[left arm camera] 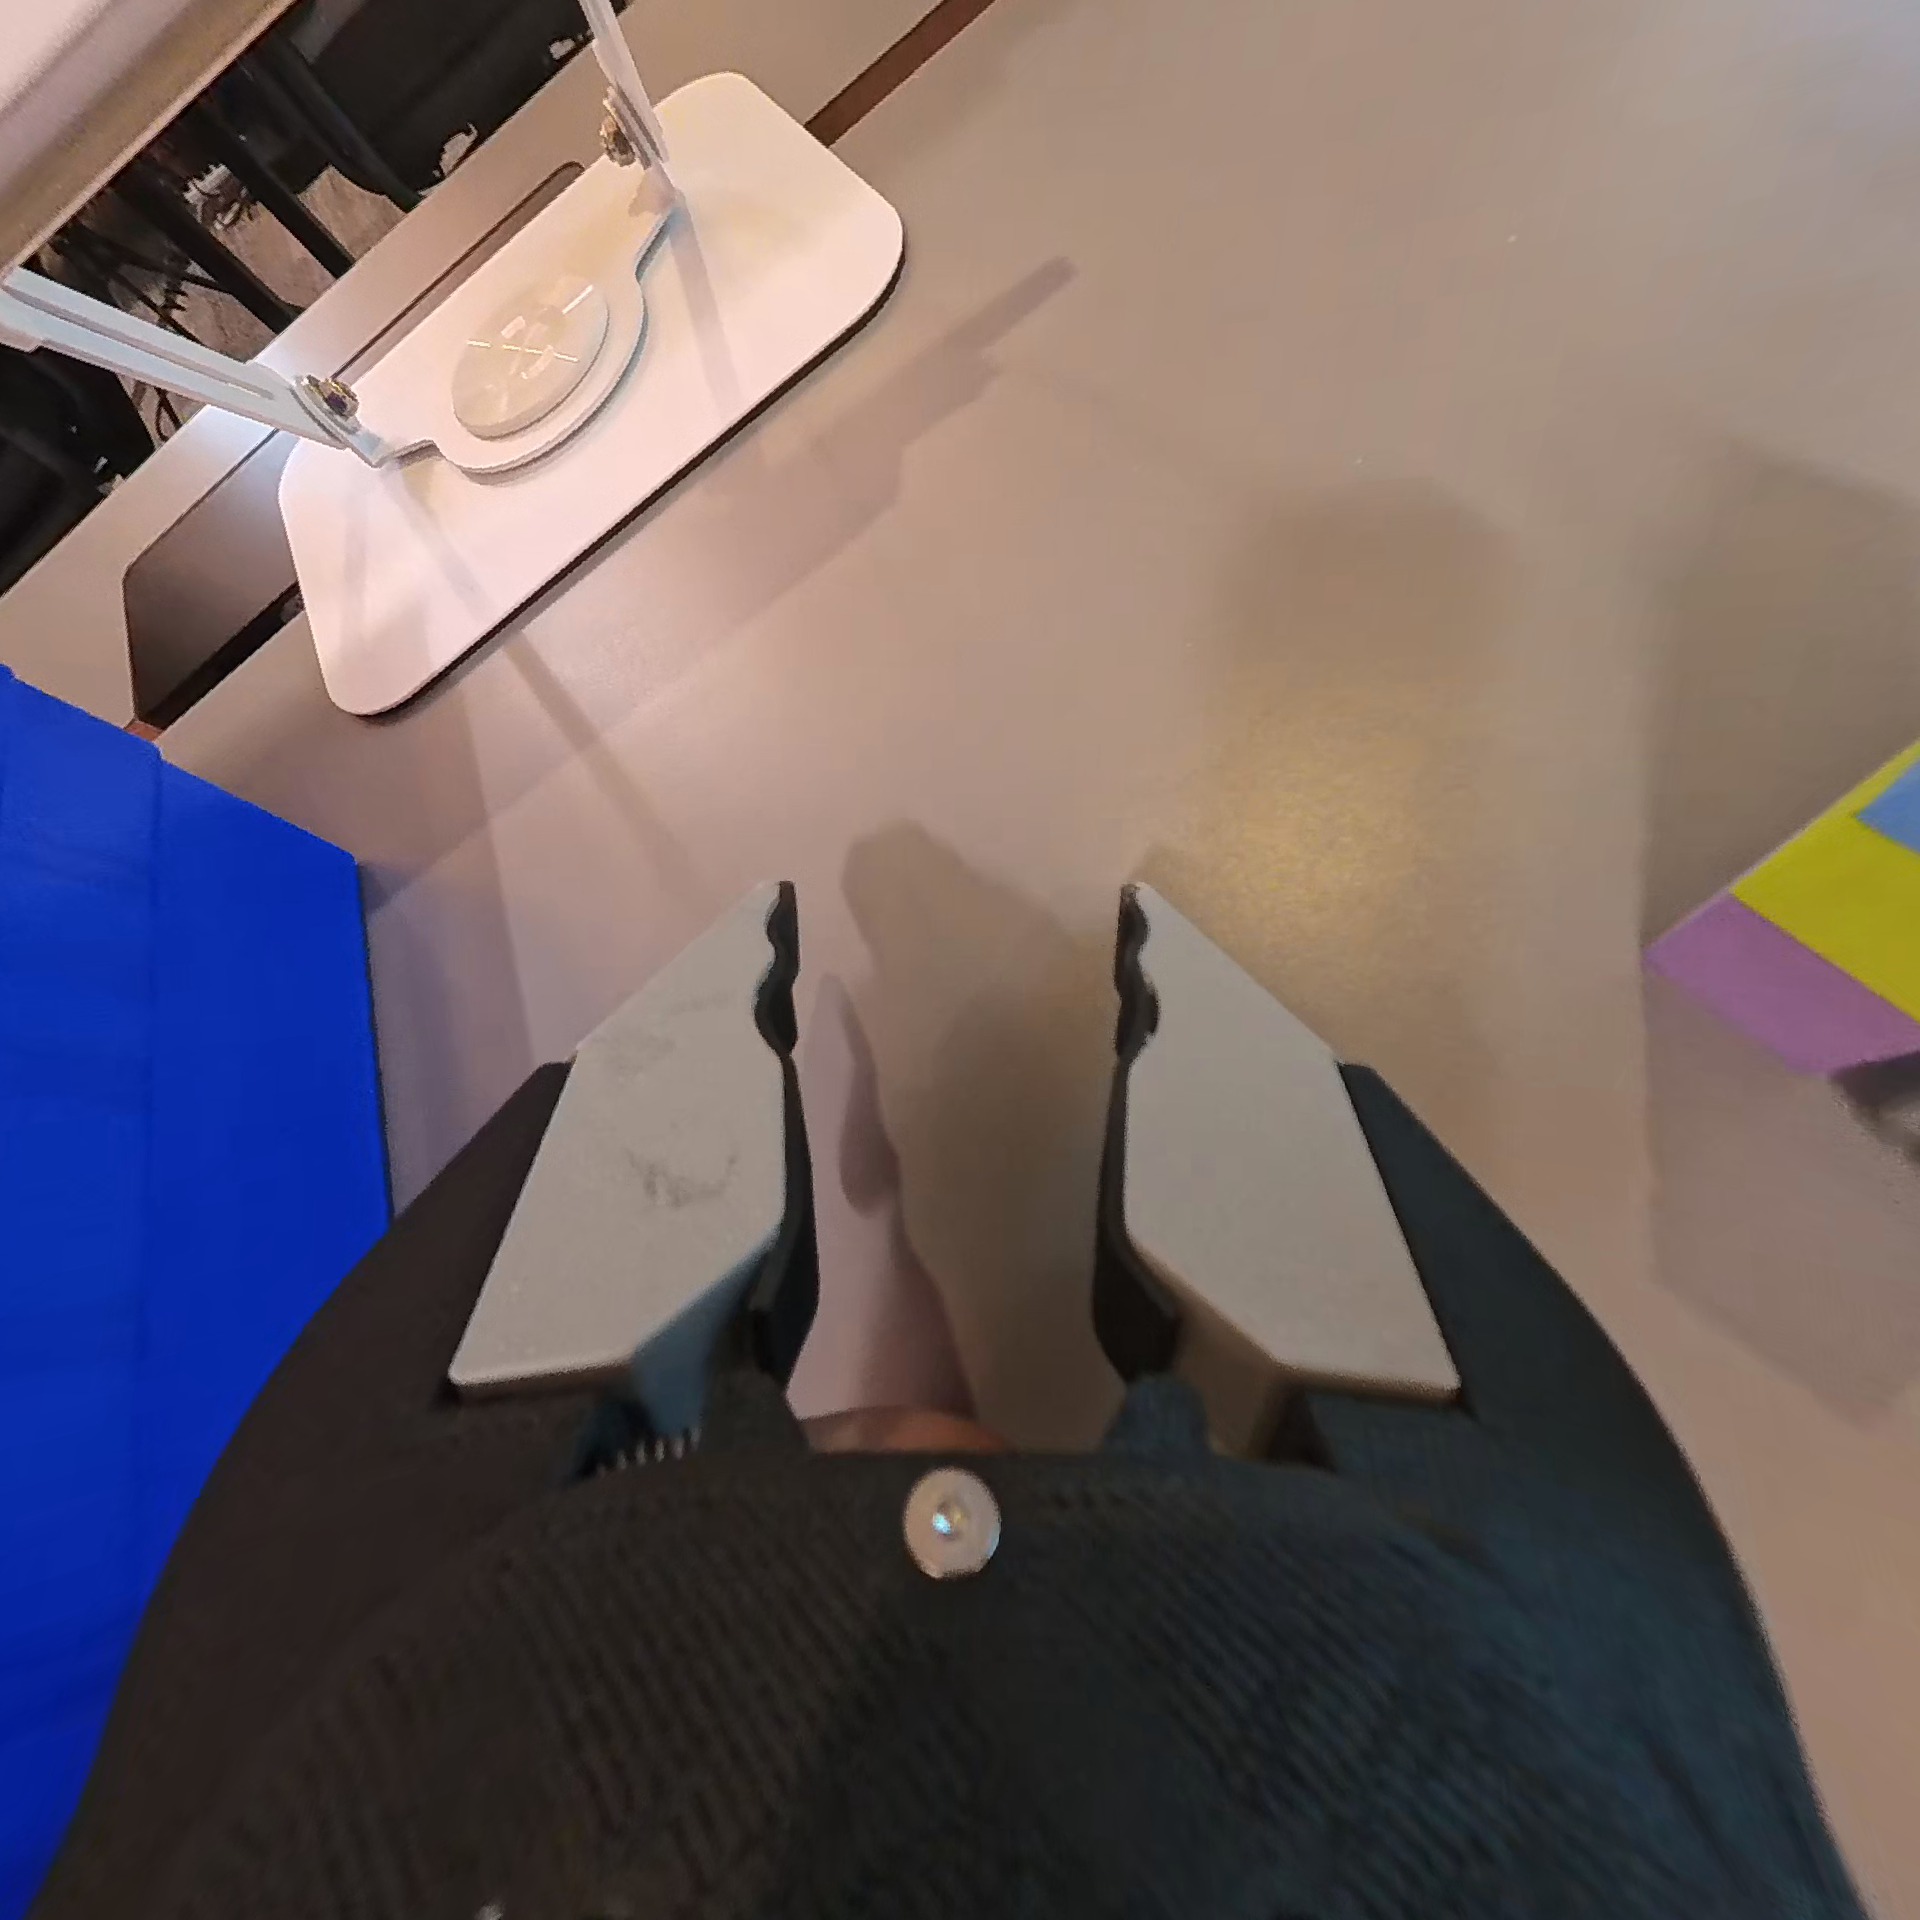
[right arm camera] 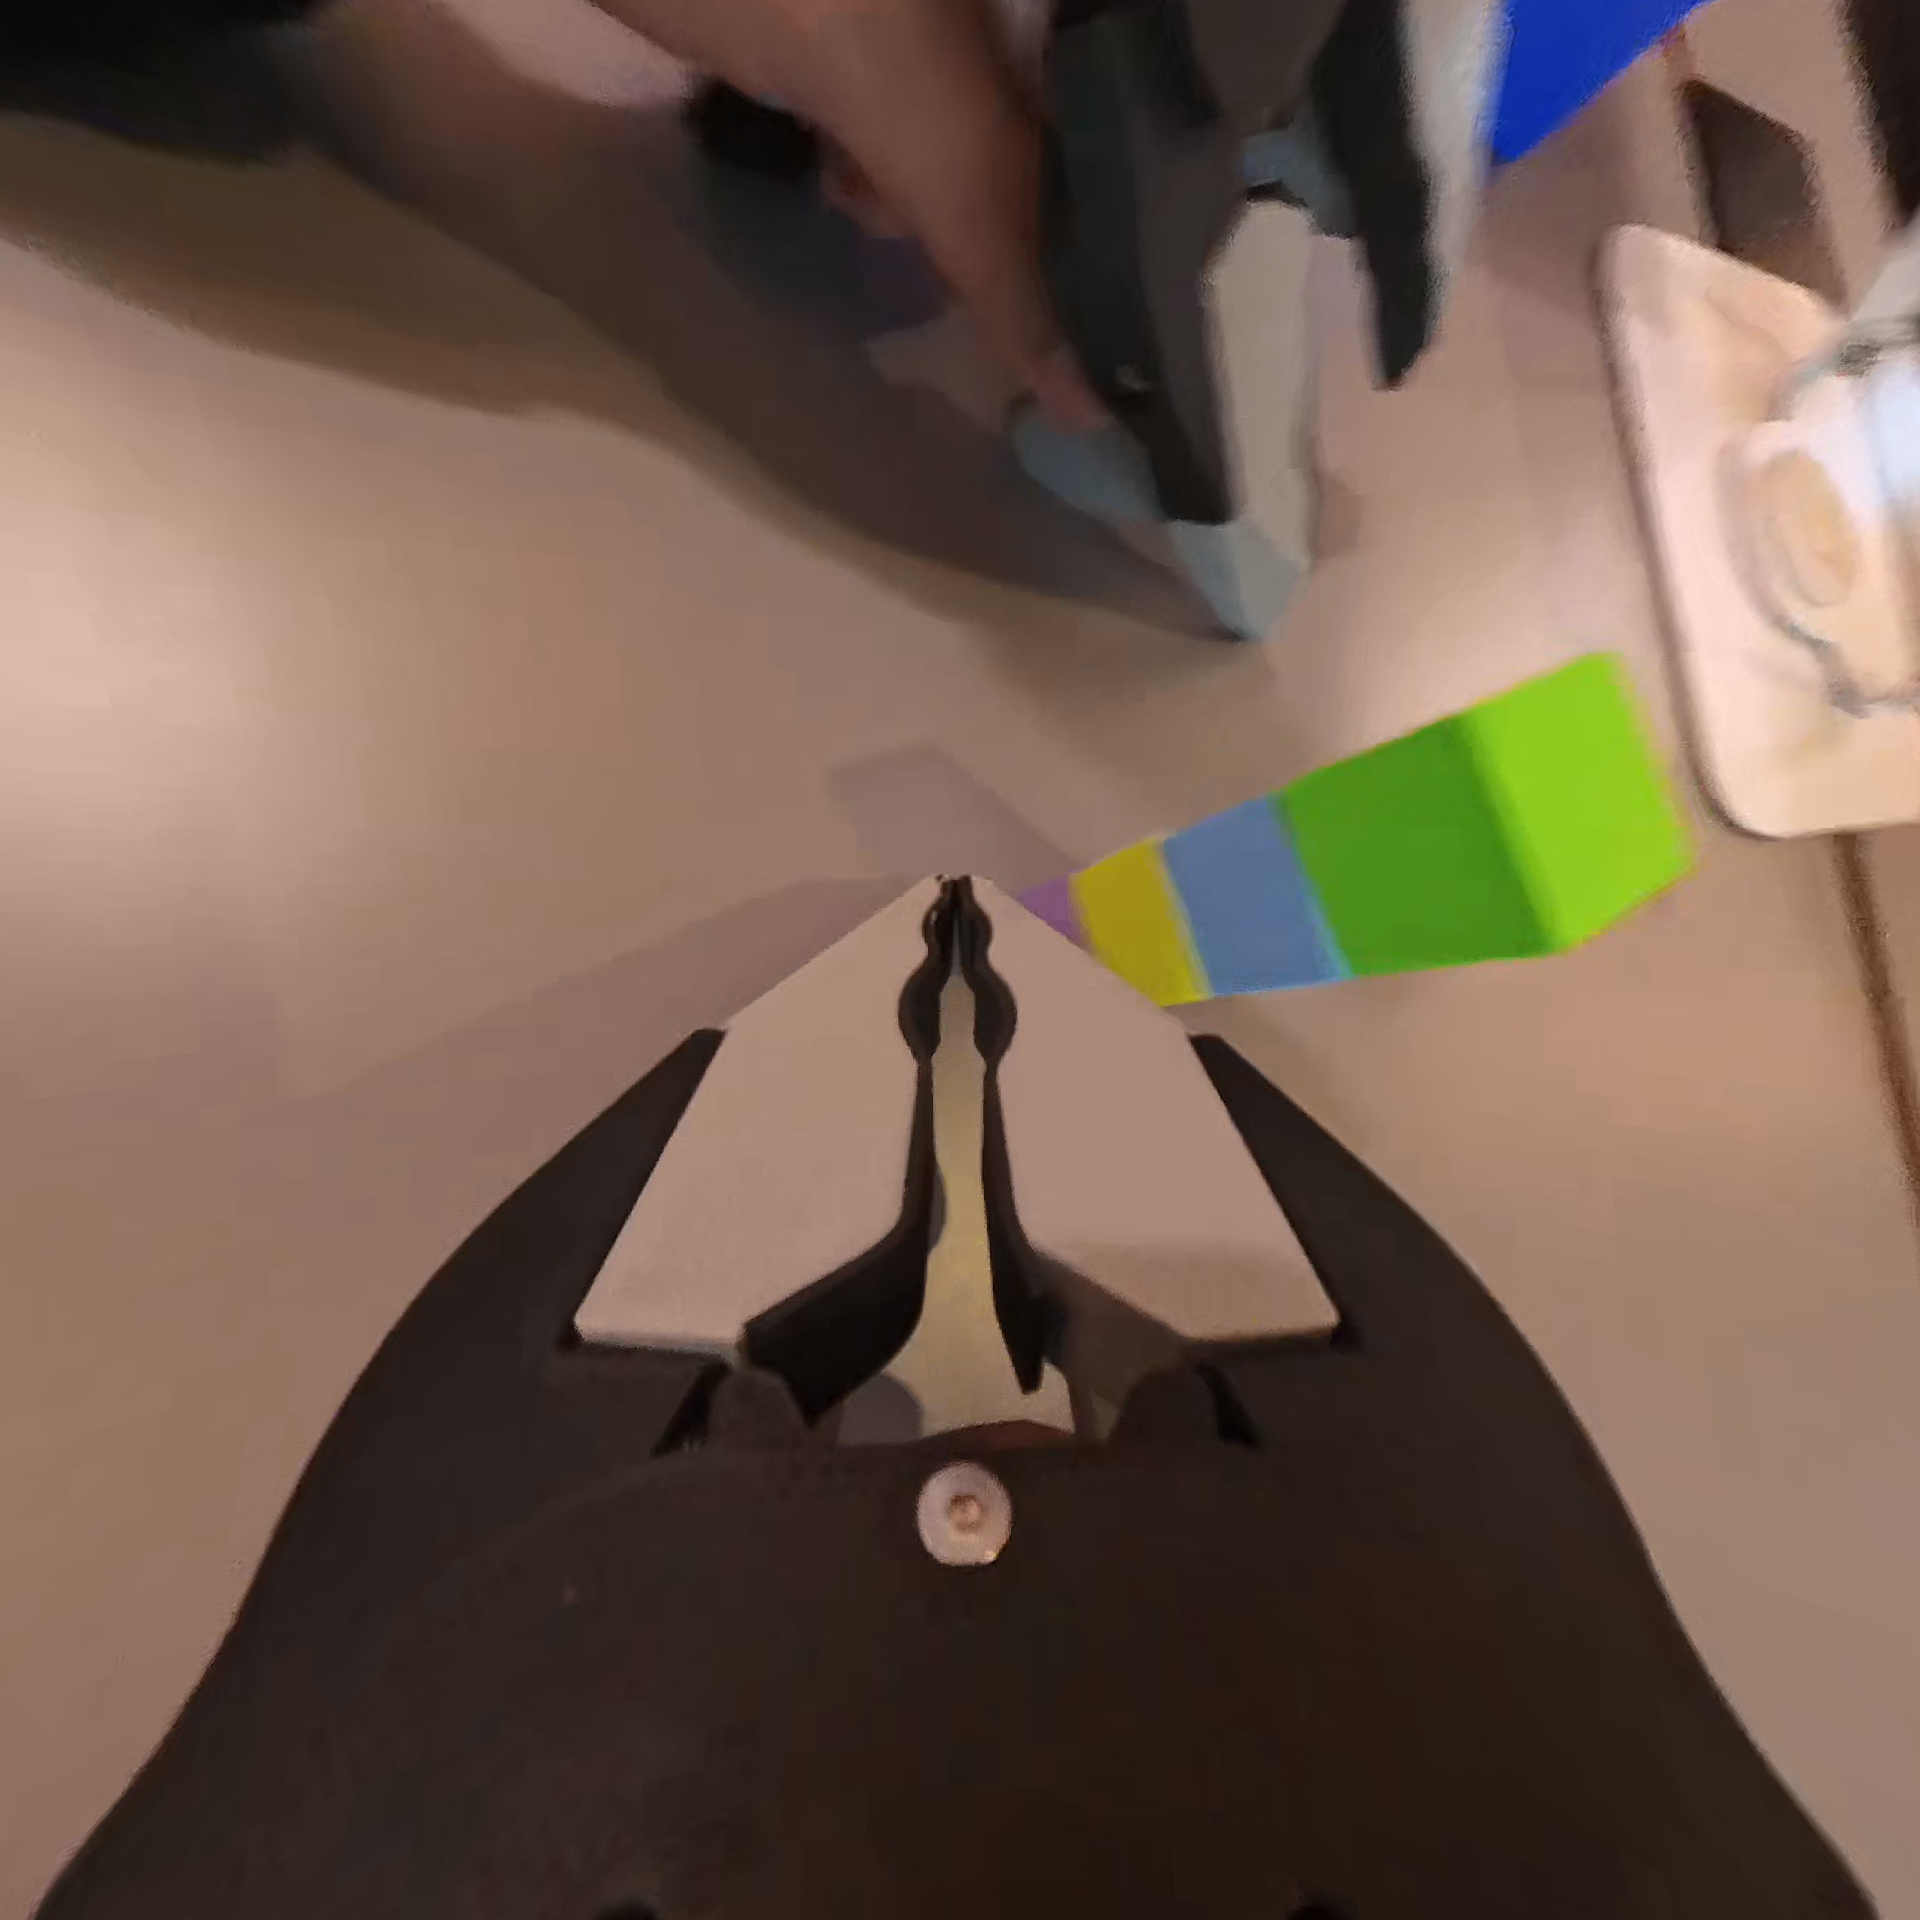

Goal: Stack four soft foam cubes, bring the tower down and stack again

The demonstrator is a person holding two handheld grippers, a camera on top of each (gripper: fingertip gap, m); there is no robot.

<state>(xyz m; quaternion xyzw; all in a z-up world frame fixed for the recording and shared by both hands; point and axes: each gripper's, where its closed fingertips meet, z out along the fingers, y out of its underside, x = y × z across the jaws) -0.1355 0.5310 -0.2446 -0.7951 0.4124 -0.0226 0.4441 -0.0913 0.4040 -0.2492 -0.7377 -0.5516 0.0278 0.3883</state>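
A tower of foam cubes stands on the beige table (right arm camera: 416,727): purple (right arm camera: 1049,899) at the bottom, then yellow (right arm camera: 1132,920), light blue (right arm camera: 1257,899) and green (right arm camera: 1475,831) on top. It sits just right of my right gripper (right arm camera: 956,885), which is shut with nothing between its tips, close beside the purple cube. In the left wrist view the tower shows at the right edge: purple (left arm camera: 1766,987), yellow (left arm camera: 1829,878), light blue (left arm camera: 1896,810). My left gripper (left arm camera: 958,894) is open and empty above bare table; it also shows in the right wrist view (right arm camera: 1247,561), held by a hand.
A white stand base (left arm camera: 582,416) with a metal arm sits at the far left of the left wrist view and at the right edge of the right wrist view (right arm camera: 1704,520). A blue box (left arm camera: 156,1039) stands at the left. The table edge runs beyond the stand.
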